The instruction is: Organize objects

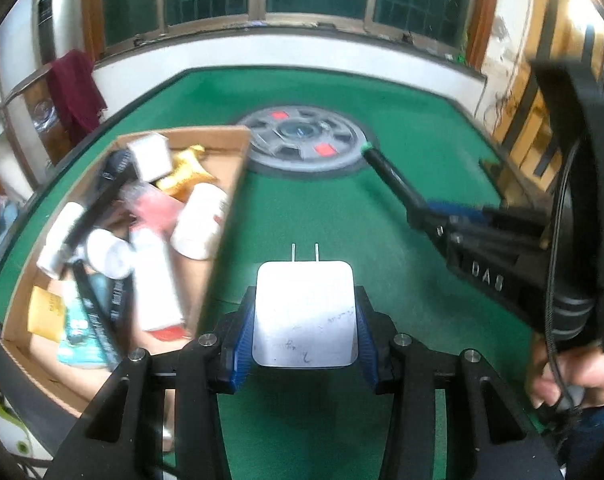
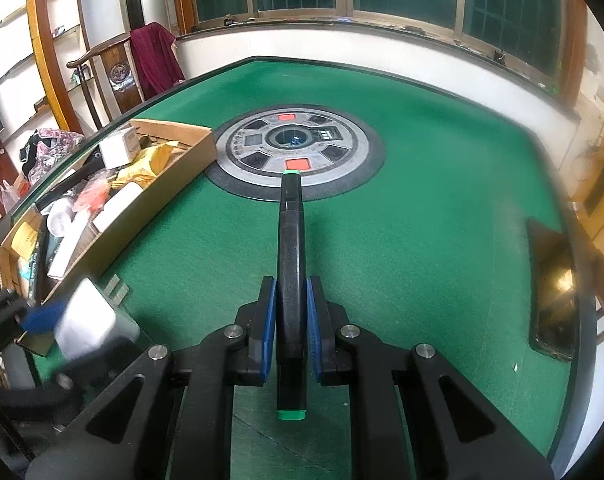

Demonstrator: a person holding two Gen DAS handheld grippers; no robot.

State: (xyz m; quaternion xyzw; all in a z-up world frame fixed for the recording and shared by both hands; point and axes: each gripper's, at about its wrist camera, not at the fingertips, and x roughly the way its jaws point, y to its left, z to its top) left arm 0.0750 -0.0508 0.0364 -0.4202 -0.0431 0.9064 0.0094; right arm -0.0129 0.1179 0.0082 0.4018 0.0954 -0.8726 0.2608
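Green felt table [image 2: 441,216]: largest item, dark raised rim; broad bare felt on the window side and right of the central hub, open for movement.

Central hub [image 2: 298,148]: round grey disc with two red squares, set in the table's middle; the landmark for what follows.

Cardboard box [image 2: 182,176]: open-topped, left of the hub, its far corner just beside the hub's rim. Contents, jumbled: white bottles [image 1: 200,220], a white carton [image 1: 150,154], yellow packets [image 1: 188,170], a pink-and-white tube [image 1: 156,280], a teal packet and black straps. Nearly full.

Dark phone [image 2: 553,284]: right of the hub, lying along the table's right rim.

Left gripper [image 1: 305,312]: nearer than the hub, right of the box wall. Blue pads pressed on both sides of a white charger [image 1: 303,312]; its two prongs point toward the hub. Charger is clear of the felt.

Right gripper [image 2: 292,316]: near side of the hub. Pads clamped narrowly on the middle of a black marker [image 2: 290,248] with green end caps; its far tip reaches the hub's near edge.

Person's hand [image 1: 569,380]: grasps the right gripper's handle.
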